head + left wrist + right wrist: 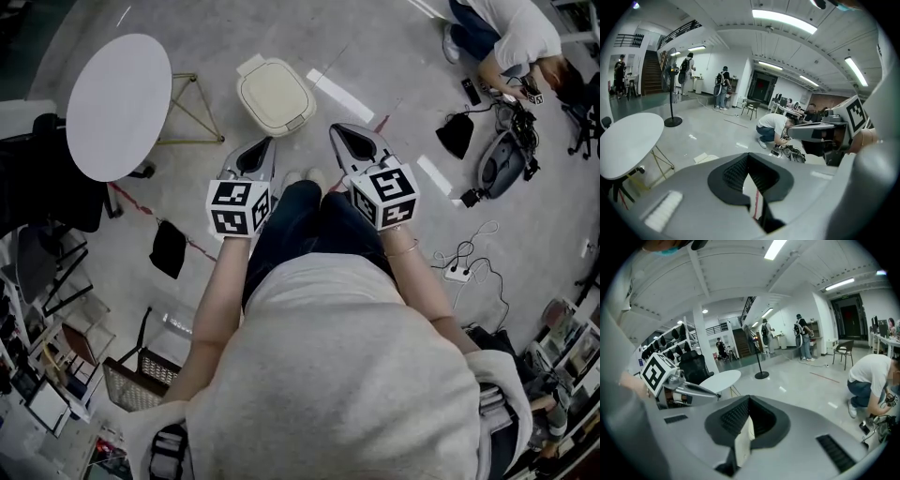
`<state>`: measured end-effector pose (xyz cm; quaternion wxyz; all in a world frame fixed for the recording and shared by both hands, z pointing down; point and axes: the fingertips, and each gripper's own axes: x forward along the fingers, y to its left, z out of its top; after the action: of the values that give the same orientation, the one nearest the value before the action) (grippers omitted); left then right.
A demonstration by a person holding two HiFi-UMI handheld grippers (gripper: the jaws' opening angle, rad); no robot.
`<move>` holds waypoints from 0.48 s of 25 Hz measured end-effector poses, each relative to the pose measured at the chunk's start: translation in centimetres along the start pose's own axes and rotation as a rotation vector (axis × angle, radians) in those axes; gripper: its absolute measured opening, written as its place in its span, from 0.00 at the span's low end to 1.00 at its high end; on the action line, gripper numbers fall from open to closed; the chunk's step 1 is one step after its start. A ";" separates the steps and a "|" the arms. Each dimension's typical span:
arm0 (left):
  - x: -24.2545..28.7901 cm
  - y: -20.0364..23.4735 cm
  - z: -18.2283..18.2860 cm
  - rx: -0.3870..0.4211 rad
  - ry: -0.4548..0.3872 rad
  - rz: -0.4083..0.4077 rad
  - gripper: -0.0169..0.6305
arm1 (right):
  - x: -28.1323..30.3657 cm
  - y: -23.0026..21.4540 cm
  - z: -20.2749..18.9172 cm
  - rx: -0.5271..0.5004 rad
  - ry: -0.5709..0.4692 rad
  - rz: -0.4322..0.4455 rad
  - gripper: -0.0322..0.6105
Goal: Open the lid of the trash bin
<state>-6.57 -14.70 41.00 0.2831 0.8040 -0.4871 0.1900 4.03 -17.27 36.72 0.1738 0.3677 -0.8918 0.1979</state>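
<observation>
Sitting shut on the floor [384,42], the cream trash bin [281,114] lies on the far side of both claws, just past their tips and roughly between them, touching neither. Its lid [272,89] is down flat. Left gripper [266,143] is clenched, jaw tips together, nothing held, near the bin's near left corner. Right gripper [337,130] is clenched too and empty, just right of the bin. Both point away from the person. A round white table [119,105] stands left of the bin, well apart.
</observation>
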 end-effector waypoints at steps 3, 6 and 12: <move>0.7 0.4 -0.6 0.008 0.050 -0.027 0.04 | 0.8 0.3 -0.4 0.001 0.027 0.013 0.06; 1.2 0.5 -0.8 0.058 0.091 -0.048 0.04 | 1.4 0.3 -0.6 0.023 0.042 0.008 0.06; 2.5 0.7 -2.8 0.038 0.146 -0.083 0.04 | 2.3 0.1 -1.9 0.020 0.088 -0.003 0.06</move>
<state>-6.14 -14.83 44.83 0.3101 0.8128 -0.4277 0.2453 2.69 -17.63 39.37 0.2094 0.3618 -0.8807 0.2226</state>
